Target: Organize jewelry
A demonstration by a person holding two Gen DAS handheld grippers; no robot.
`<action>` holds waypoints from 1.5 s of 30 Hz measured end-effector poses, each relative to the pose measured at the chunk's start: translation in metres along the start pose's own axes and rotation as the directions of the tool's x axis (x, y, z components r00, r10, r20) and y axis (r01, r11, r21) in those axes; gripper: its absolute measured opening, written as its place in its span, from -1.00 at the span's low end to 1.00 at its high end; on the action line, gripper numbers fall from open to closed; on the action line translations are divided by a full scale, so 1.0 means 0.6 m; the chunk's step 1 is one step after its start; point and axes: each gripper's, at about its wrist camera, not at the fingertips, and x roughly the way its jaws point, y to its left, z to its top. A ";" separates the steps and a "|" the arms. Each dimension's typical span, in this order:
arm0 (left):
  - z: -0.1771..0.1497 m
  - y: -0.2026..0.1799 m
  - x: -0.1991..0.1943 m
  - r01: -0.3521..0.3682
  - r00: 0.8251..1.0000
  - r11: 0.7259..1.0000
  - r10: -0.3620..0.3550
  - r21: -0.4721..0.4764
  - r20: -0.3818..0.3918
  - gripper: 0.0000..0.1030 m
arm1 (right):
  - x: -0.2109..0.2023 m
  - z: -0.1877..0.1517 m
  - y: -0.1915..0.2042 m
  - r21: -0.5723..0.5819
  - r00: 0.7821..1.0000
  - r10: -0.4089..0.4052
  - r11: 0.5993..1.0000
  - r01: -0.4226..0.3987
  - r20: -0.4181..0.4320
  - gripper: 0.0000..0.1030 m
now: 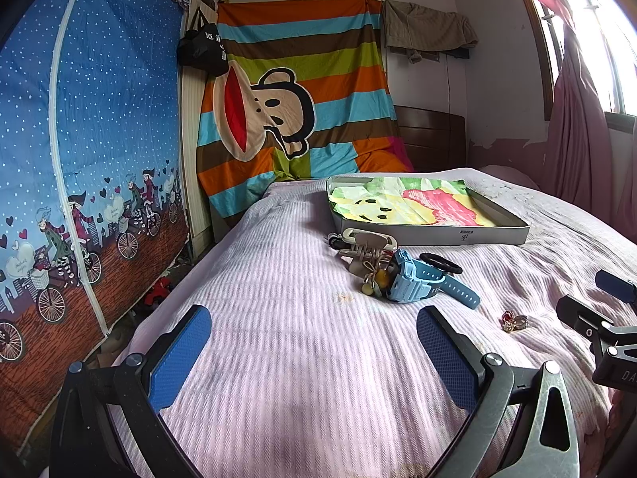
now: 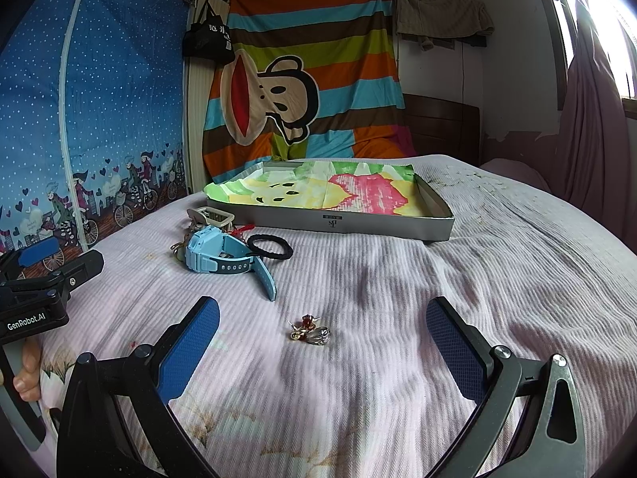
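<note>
A shallow grey box (image 1: 438, 235) (image 2: 358, 225) lined with a colourful cloth sits on the bed. In front of it lies a pile: a light blue watch (image 1: 418, 279) (image 2: 215, 257), a black hair tie (image 1: 440, 263) (image 2: 270, 247), a beige hair claw (image 1: 368, 245) (image 2: 209, 215) and a small charm with beads (image 1: 370, 283). A red and gold brooch with a silver ring (image 1: 515, 320) (image 2: 310, 330) lies apart, nearer me. My left gripper (image 1: 314, 354) is open and empty, short of the pile. My right gripper (image 2: 322, 358) is open and empty, with the brooch between its fingers' line.
The bed has a pale pink ribbed cover (image 1: 278, 318). A blue fabric wardrobe (image 1: 79, 159) stands to the left. A striped monkey sheet (image 1: 294, 99) hangs behind. A pink curtain and window (image 1: 577, 119) are to the right.
</note>
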 end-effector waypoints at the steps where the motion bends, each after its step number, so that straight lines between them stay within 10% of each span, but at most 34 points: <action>1: 0.000 0.000 0.000 0.000 1.000 1.000 0.000 -0.001 0.000 1.00 | 0.000 0.000 0.000 0.000 1.000 0.000 1.000 0.000 0.000 0.98; 45: 0.021 -0.020 0.034 0.089 0.994 0.996 -0.089 -0.010 -0.063 1.00 | 0.024 0.008 -0.015 -0.058 0.996 0.083 0.995 -0.084 -0.023 0.98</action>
